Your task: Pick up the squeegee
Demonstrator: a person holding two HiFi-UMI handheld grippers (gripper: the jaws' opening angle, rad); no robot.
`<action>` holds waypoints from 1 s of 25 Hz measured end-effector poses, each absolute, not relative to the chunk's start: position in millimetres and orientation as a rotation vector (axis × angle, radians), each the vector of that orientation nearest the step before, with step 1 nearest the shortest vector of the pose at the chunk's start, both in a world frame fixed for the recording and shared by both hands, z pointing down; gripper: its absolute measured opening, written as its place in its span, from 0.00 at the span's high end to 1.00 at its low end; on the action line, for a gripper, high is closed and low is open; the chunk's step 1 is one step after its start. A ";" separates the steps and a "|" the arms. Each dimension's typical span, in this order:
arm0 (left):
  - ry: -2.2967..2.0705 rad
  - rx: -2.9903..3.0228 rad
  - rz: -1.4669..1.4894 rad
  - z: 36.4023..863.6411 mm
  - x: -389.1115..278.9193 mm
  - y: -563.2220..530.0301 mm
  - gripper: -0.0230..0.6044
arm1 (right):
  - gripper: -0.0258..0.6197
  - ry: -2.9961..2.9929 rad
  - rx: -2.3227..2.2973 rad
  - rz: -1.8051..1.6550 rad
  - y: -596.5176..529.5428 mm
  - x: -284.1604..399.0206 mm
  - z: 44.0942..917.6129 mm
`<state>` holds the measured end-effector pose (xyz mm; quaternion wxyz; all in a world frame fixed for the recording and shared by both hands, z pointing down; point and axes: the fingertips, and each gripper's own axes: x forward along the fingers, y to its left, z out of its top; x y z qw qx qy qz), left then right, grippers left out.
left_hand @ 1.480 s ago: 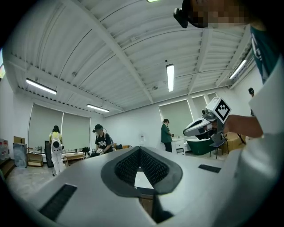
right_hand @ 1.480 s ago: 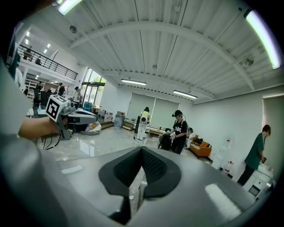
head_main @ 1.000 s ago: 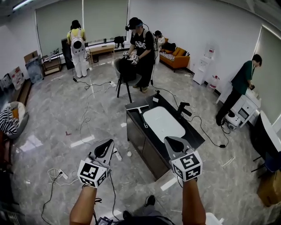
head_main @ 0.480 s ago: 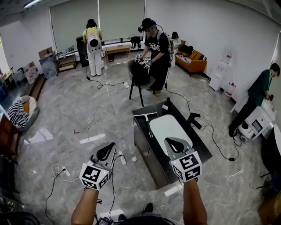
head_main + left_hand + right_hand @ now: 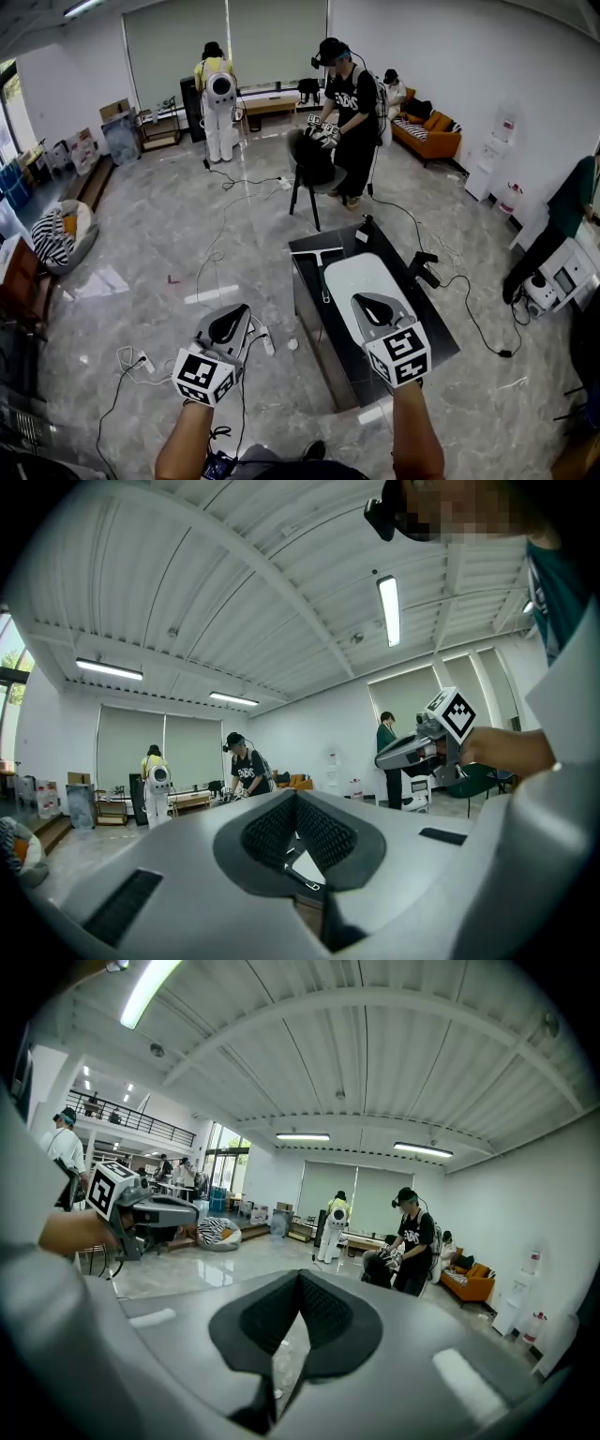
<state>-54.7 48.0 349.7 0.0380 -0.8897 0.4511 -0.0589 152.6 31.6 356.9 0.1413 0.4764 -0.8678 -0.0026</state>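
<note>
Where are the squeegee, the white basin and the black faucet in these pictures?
squeegee (image 5: 322, 275), head view, on its handle.
white basin (image 5: 361, 281), head view, on its bare bottom.
black faucet (image 5: 424, 265), head view, on its body.

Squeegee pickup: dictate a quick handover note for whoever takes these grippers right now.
Left hand-held gripper: jaws together, empty, over the floor left of the black counter.
Right hand-held gripper: jaws together, empty, in front of the white basin's near end in the head view.
Squeegee: flat on the counter's far left corner beside the basin, handle pointing toward us.
Done: nothing grasped yet.
Left: reach the squeegee, open one gripper, close on the handle, lift.
</note>
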 end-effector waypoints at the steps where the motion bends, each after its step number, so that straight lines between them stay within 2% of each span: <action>1: 1.382 -2.730 -0.185 350.6 -52.8 45.2 0.96 | 0.95 -2.506 1.376 -0.003 29.0 154.0 358.6; 17: 1.132 -2.883 -0.138 360.8 -51.0 -86.2 0.96 | 0.95 -2.353 1.556 0.066 -54.7 146.0 370.4; 25: 1.007 -2.922 -0.128 357.1 -72.3 -156.5 0.96 | 0.95 -2.280 1.663 0.085 -104.7 122.9 367.7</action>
